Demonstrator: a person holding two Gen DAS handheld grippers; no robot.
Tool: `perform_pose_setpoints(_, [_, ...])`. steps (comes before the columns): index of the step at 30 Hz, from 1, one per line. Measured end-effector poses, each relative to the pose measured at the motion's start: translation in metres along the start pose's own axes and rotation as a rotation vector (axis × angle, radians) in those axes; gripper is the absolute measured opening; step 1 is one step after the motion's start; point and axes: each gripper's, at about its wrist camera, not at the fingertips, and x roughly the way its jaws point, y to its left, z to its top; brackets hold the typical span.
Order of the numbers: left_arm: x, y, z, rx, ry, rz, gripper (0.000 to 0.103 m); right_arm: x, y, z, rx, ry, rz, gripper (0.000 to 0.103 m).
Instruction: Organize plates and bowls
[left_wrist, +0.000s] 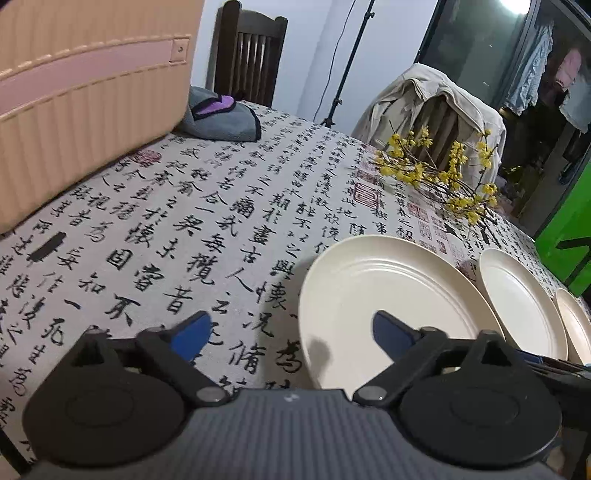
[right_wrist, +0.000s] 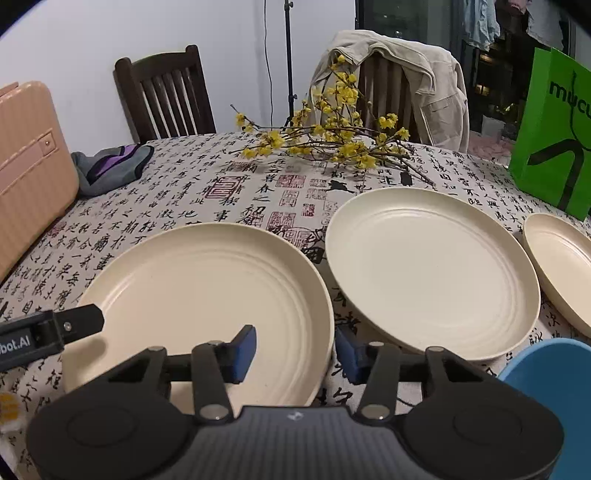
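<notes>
left wrist view: the left hand-held gripper (left_wrist: 288, 334) hangs spread wide, straddling the near rim of a cream plate (left_wrist: 391, 306) on the surface (left_wrist: 184, 206), gripping nothing.

right wrist view: the right hand-held gripper (right_wrist: 295, 352) brackets that plate's (right_wrist: 207, 295) right rim, jaws partly closed, seemingly not pinching. a second cream plate (right_wrist: 432, 269) lies just beside it.

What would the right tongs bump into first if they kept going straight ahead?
Probably the near right rim of the left cream plate: the right tongs straddle it, one blue pad over the plate, the other over the tablecloth.

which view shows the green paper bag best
The right wrist view: the green paper bag stands upright at the table's far right edge, with its front and black lettering visible, though cut off by the frame. The left wrist view catches only a plain green sliver at its right border.
</notes>
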Motion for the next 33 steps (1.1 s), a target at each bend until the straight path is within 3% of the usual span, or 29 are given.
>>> perform_pose_setpoints(5, [0.006,0.001,-0.001,-0.011,0.019,-0.015,0.067,0.005,0.001,-0.002,-0.01,-0.006,0.0,0.036])
perform_pose_setpoints(11, [0.008,-0.001,-0.002,-0.006,0.026,-0.056,0.03,0.004,0.004,-0.004,-0.027,-0.024,0.009,0.026])
perform_pose_setpoints(19, [0.008,0.002,0.0,0.003,0.01,0.007,0.028,0.0,0.007,-0.008,-0.044,-0.049,0.051,0.018])
perform_pose_setpoints(33, [0.007,0.01,0.003,-0.008,-0.001,0.062,0.028,-0.001,0.013,-0.013,-0.063,-0.071,0.119,0.019])
